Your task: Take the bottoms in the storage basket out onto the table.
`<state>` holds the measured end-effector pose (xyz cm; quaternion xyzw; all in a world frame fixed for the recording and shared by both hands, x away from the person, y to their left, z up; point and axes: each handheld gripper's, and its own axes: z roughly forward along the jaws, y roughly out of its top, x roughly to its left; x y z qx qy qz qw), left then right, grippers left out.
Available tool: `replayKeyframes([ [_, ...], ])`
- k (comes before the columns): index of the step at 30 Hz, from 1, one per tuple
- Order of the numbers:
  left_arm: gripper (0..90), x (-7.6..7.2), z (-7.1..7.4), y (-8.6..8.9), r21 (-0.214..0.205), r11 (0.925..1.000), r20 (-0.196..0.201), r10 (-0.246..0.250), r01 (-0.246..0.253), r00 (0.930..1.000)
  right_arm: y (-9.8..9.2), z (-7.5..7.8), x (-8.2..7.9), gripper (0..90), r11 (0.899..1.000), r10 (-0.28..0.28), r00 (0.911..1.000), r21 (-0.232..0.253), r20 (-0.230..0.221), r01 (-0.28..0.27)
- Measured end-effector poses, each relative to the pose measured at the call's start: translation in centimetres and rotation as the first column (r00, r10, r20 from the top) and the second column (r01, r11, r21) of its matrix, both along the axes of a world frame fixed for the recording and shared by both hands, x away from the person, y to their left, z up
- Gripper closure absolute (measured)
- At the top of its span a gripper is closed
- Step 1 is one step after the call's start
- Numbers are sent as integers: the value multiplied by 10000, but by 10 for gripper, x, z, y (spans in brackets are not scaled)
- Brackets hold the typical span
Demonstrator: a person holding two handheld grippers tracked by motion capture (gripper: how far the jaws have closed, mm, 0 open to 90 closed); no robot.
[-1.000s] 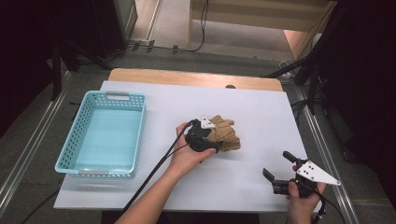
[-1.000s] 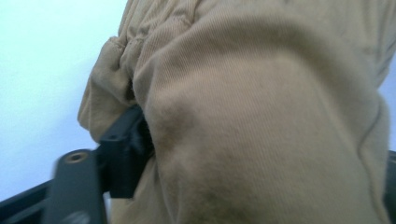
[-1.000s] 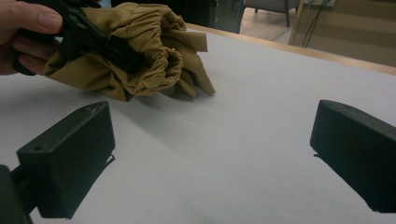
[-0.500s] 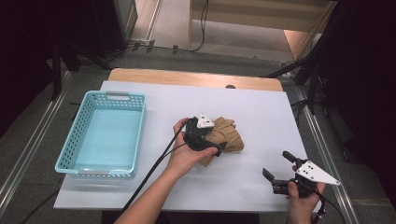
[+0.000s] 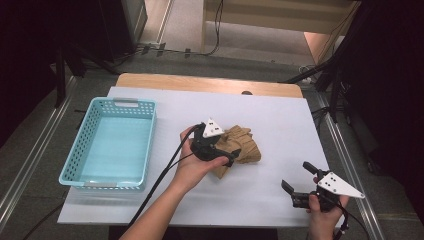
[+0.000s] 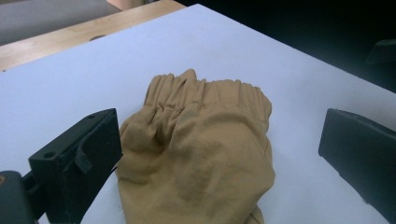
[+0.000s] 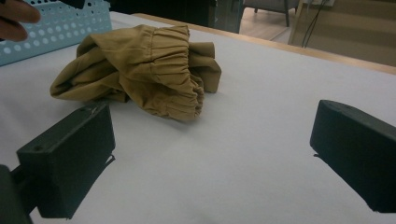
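Blue basket [image 5: 114, 145] at nine o'clock, with nothing in it. Left gripper [image 5: 220, 152] in the middle, jaws wide apart around the brown cloth [image 5: 242, 147], not squeezing yet. Best to push low, then pinch a thick fold. Right gripper [image 5: 300, 187] at five o'clock, also wide apart, holding nothing.
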<state>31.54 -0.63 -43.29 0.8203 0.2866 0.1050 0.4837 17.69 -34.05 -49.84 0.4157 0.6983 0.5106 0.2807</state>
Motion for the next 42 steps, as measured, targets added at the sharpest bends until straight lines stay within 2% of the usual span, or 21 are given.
replayKeyframes([
  [10, 0, -4, 9, 12, -181, 9997, 253, 144, -140, 9996, 0, 0, 0, 0, 10000, -40, 10000, -19, 23, 40],
  [19, 0, -8, 15, 30, -378, 9984, 417, 445, -430, 9981, -1, 0, 0, 0, 10000, -37, 10000, -20, 30, 37],
  [33, 0, -17, 26, 58, -886, 9920, 674, 960, -899, 9931, 0, 1, 0, 0, 10000, -61, 10000, -48, 22, 61],
  [38, 0, -21, 27, 67, -950, 9902, 627, 1088, -1026, 9921, -1, 1, 0, 0, 10000, -67, 10000, -30, 27, 67],
  [42, 0, -25, 27, 76, -922, 9889, 741, 1233, -1163, 9896, 0, 1, 0, 0, 10000, -60, 10000, -37, 31, 60],
])
